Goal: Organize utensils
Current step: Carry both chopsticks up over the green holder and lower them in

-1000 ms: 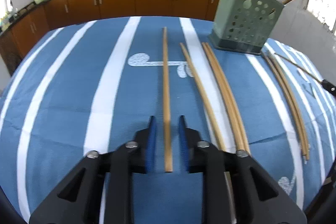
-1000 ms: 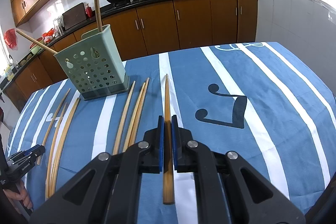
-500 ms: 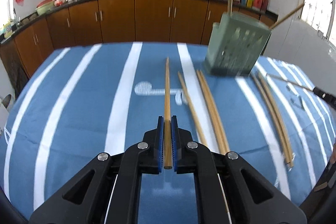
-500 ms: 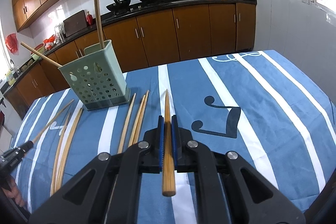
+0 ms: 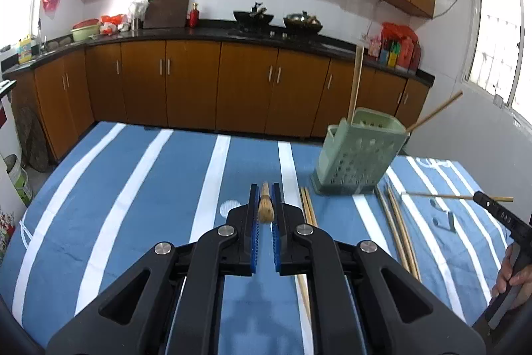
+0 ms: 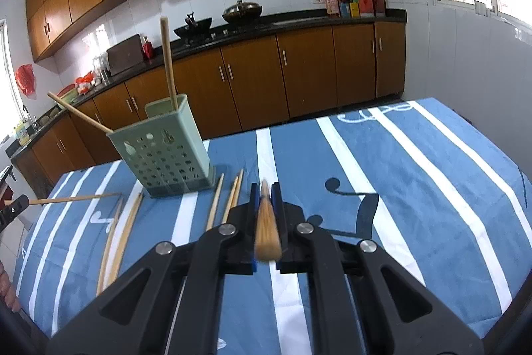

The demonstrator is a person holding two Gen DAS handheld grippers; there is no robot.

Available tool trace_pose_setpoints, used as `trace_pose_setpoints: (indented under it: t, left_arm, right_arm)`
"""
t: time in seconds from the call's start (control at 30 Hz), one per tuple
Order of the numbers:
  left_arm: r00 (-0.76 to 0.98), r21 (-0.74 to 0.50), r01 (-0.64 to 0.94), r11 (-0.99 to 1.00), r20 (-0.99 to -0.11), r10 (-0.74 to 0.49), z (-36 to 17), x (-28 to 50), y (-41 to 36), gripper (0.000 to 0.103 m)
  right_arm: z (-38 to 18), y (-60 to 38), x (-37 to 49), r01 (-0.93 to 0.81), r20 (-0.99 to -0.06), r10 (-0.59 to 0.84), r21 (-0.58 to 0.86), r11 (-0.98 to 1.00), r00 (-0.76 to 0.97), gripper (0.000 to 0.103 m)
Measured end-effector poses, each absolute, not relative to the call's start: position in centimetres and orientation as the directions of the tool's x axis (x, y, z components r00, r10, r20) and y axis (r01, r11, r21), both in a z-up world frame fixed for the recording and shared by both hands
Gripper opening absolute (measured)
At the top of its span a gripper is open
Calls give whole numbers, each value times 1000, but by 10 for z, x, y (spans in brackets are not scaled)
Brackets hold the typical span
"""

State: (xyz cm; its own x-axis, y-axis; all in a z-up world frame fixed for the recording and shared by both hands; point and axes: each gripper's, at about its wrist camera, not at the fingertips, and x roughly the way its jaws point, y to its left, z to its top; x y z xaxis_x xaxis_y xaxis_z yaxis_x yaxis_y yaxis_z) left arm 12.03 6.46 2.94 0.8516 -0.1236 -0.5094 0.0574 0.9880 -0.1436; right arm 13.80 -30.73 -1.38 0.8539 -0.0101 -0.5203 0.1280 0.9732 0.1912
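Observation:
My left gripper (image 5: 265, 193) is shut on a wooden chopstick (image 5: 265, 209), held above the blue striped cloth (image 5: 149, 188) and pointing forward. My right gripper (image 6: 265, 192) is shut on another chopstick (image 6: 267, 232), also lifted. A green perforated utensil holder (image 5: 357, 155) stands ahead to the right, with two chopsticks standing in it; it also shows in the right wrist view (image 6: 163, 152), ahead to the left. Several loose chopsticks (image 5: 399, 228) lie on the cloth near the holder, as in the right wrist view (image 6: 119, 232).
The other gripper with its chopstick shows at the right edge of the left wrist view (image 5: 498, 215) and the left edge of the right wrist view (image 6: 13, 208). Brown kitchen cabinets (image 5: 199, 82) stand beyond the table's far edge.
My left gripper shut on a chopstick and lifted it off the cloth. My right gripper, shut throughout, raised its chopstick higher. Both views tilted up toward the kitchen.

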Motion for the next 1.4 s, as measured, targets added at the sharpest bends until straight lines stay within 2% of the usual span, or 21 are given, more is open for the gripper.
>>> trace_pose_setpoints:
  t: [0.27, 0.43, 0.73, 0.9, 1.1, 1.27, 1.4]
  left_arm:
    - [877, -146, 64, 987, -464, -125, 54, 122, 66, 7]
    - [898, -141, 103, 985, -411, -153, 86, 119, 64, 7]
    - [908, -158, 226, 961, -324, -266, 142, 117, 38, 7]
    - [927, -143, 257, 956, -244, -286, 169, 124, 18, 7]
    - [947, -157, 225, 962, -198, -254, 177, 158, -6, 7]
    - [928, -161, 215, 963, -275, -253, 161, 192, -20, 7]
    - [911, -156, 214, 964, -323, -254, 147, 203, -26, 7]
  right_arm:
    - [9, -306, 134, 102, -469, -6, 180, 978, 883, 8]
    - [50, -305, 125, 50, -415, 31, 182, 982, 909, 8]
    - [128, -294, 116, -184, -362, 274, 264, 947, 891, 8]
    - [156, -284, 130, -196, -327, 267, 234, 952, 906, 8]
    - [153, -269, 182, -168, -407, 250, 225, 960, 879, 8]
    - [135, -264, 223, -150, -510, 249, 228, 962, 824, 8]
    - [125, -259, 243, -144, -550, 250, 230, 963, 797, 8]
